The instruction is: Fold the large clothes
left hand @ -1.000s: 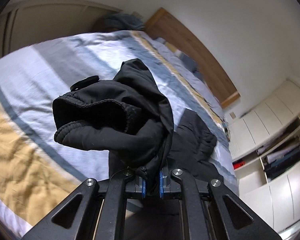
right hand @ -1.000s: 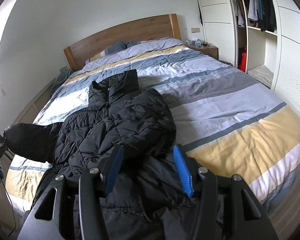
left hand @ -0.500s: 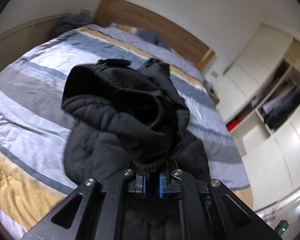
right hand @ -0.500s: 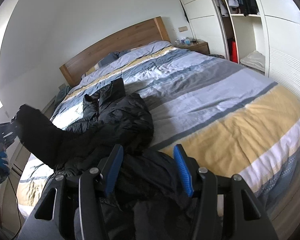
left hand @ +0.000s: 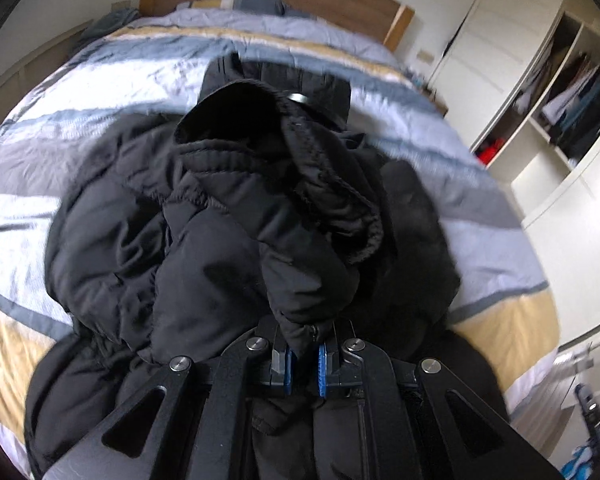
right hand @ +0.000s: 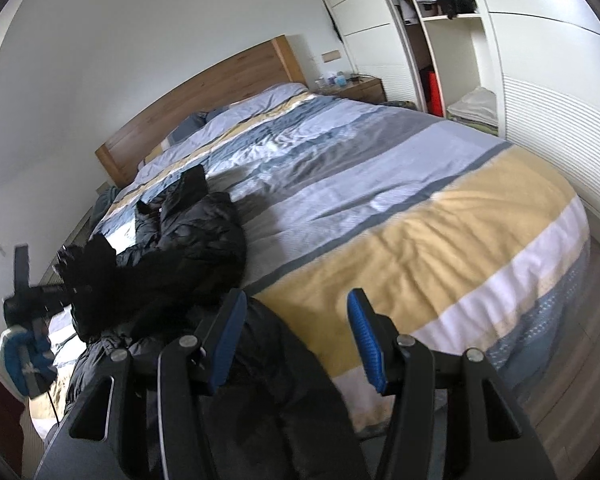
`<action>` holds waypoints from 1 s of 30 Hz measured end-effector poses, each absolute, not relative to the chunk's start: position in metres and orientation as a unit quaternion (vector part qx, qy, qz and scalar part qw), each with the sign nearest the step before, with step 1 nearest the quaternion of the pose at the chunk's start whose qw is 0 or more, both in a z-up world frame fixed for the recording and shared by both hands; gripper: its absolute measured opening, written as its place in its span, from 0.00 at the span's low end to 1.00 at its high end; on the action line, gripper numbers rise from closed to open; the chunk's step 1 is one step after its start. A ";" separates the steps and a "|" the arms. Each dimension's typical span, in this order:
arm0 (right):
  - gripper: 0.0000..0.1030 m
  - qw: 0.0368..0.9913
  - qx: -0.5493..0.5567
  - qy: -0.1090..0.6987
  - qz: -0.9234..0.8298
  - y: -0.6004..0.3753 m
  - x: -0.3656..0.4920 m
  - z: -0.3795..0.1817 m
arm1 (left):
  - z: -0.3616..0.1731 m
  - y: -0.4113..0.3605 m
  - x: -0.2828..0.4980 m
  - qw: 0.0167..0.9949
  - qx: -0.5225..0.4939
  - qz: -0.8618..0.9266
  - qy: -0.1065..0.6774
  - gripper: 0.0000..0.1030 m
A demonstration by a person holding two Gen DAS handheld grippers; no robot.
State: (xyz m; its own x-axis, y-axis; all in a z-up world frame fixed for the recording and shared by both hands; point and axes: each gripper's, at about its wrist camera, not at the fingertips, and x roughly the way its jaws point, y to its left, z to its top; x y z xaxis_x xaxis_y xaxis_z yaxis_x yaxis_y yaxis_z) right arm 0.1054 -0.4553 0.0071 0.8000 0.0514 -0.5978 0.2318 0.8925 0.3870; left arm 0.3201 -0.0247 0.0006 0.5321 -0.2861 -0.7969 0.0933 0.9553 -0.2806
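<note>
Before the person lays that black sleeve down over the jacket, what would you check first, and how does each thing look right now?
1. Left tongs clamped on the sleeve cuff: ok, fabric sits between the blue pads.
2. Sleeve is above the black puffer jacket, not off to the side: ok.
3. Right tongs free and open: ok, nothing between the pads.
4. Jacket fully on the striped duvet: not ok, its hem hangs over the near edge.
5. Jacket body lying flat: not ok, it looks bunched.
6. Zip closed: cannot tell.
</note>
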 end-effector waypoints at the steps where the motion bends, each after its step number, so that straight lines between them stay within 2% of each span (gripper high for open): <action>1: 0.50 0.920 0.228 0.314 -0.050 -0.458 0.105 0.005 | -0.009 -0.029 0.320 0.866 -0.095 -0.106 0.479 0.08; 6: 0.50 0.916 0.227 0.327 -0.049 -0.461 0.102 -0.005 | -0.029 -0.042 0.318 0.860 -0.079 -0.098 0.494 0.09; 15: 0.50 0.918 0.227 0.320 -0.049 -0.456 0.091 -0.001 | -0.030 -0.046 0.305 0.853 -0.079 -0.116 0.503 0.20; 27: 0.50 0.935 0.194 0.296 -0.023 -0.409 0.077 0.041 | 0.010 -0.021 0.251 0.866 -0.048 -0.167 0.469 0.21; 30: 0.50 0.937 0.178 0.301 -0.006 -0.389 0.091 0.048 | 0.027 0.003 0.251 0.875 -0.057 -0.158 0.454 0.30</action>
